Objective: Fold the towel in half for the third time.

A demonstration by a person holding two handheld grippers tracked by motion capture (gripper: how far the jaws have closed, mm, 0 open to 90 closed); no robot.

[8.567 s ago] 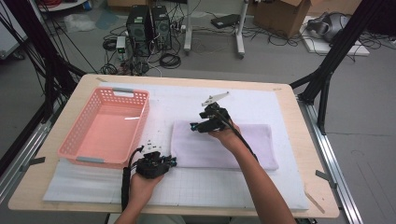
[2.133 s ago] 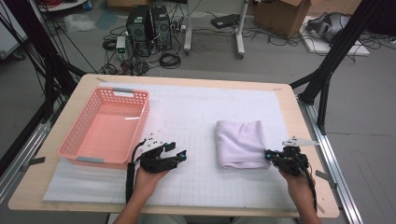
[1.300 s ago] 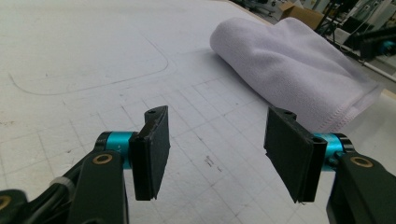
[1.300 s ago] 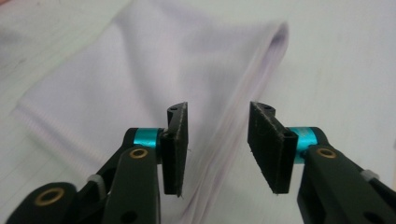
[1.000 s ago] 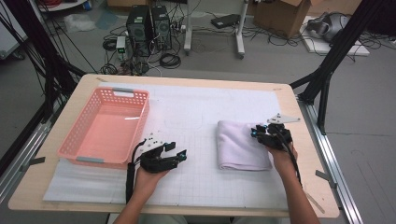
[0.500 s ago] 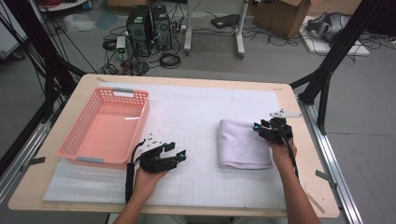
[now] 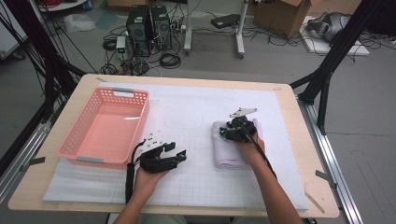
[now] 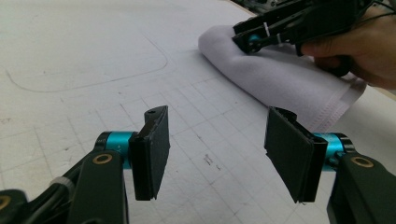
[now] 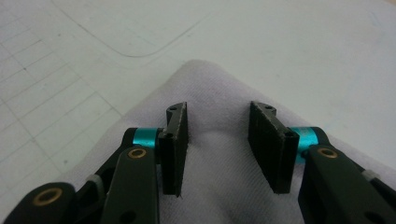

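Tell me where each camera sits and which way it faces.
High view: above the near edge, looking forward and down; table, basket, both forearms.
Left gripper view: on the left claw, open over the mat; towel beyond.
Right gripper view: on the right claw, open over the towel.
Shared: the left gripper view also catches the right claw.

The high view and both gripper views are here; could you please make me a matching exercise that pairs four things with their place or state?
Things:
1. pink basket
2. folded towel
3. left gripper
4. right gripper

Places or states:
A. jaws apart just above the white cloth, nothing gripped between them
B. on the left part of the table, with nothing in it
C. jaws wide apart over the bare gridded mat, off the cloth
D. lies on the gridded mat, right of the middle, under a hand

Pairs: 1-B, 2-D, 3-C, 4-A
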